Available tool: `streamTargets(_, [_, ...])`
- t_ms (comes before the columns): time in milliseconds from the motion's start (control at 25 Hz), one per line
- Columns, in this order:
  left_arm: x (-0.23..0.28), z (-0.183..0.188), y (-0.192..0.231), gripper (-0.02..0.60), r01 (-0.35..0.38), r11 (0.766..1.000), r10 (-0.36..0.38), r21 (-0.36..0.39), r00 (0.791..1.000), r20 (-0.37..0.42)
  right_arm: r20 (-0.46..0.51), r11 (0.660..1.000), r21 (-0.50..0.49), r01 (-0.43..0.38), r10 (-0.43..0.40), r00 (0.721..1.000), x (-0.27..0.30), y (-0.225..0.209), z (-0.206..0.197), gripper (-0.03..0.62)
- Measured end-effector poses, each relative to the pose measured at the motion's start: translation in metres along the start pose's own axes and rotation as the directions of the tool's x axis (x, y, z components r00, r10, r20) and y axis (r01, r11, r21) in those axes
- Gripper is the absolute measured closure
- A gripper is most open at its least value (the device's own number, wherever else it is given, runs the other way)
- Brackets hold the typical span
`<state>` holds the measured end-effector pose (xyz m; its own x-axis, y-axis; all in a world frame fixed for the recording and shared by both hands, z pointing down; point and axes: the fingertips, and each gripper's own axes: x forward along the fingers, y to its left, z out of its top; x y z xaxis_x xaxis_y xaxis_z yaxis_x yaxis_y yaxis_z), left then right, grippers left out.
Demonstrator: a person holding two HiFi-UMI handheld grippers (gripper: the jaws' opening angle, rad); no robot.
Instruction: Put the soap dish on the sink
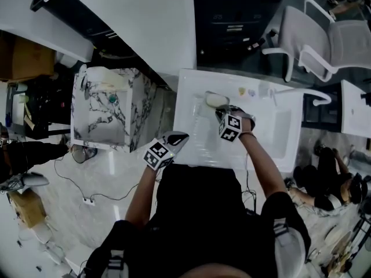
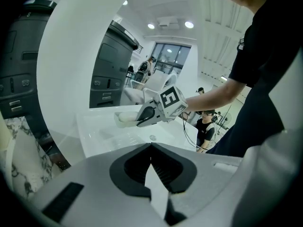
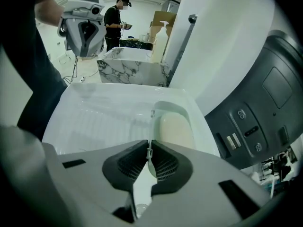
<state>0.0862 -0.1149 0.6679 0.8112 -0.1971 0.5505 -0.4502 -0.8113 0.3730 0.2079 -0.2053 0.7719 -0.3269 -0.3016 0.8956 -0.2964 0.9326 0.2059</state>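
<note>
A clear soap dish (image 1: 213,100) with a pale bar of soap (image 3: 174,126) in it is held over the far left part of the white sink (image 1: 272,132). My right gripper (image 1: 223,113) is shut on the dish's near rim; in the right gripper view the rim (image 3: 150,117) runs up between the closed pads. I cannot tell whether the dish touches the sink. The left gripper view shows the dish (image 2: 124,118) in the right gripper (image 2: 144,116), just above the basin (image 2: 109,136). My left gripper (image 1: 181,136) hovers at the sink's front left corner, shut and holding nothing.
A marble-patterned cabinet (image 1: 110,106) stands left of the sink, with a pump bottle (image 3: 161,39) on it. Dark cabinets (image 1: 232,22) rise behind the sink. White chairs (image 1: 324,39) are at the far right. A person (image 1: 327,181) sits low on the right. Cables lie on the floor (image 1: 87,198).
</note>
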Motion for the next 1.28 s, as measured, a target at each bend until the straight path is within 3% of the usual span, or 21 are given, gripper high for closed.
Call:
streamTargets(720, [-0.008, -0.017, -0.016, 0.581, -0.019, 0.999, 0.018, -0.033, 1.0, -0.011, -0.063, 0.996, -0.093, -0.003, -0.003, 0.998, 0.047, -0.036, -0.006, 0.579])
streamTargets(1280, [-0.01, -0.025, -0.027, 0.581, 0.003, 0.999, -0.004, -0.051, 1.0, -0.018, -0.076, 0.992, -0.106, 0.071, -0.079, 0.994, 0.063, -0.063, -0.001, 0.565])
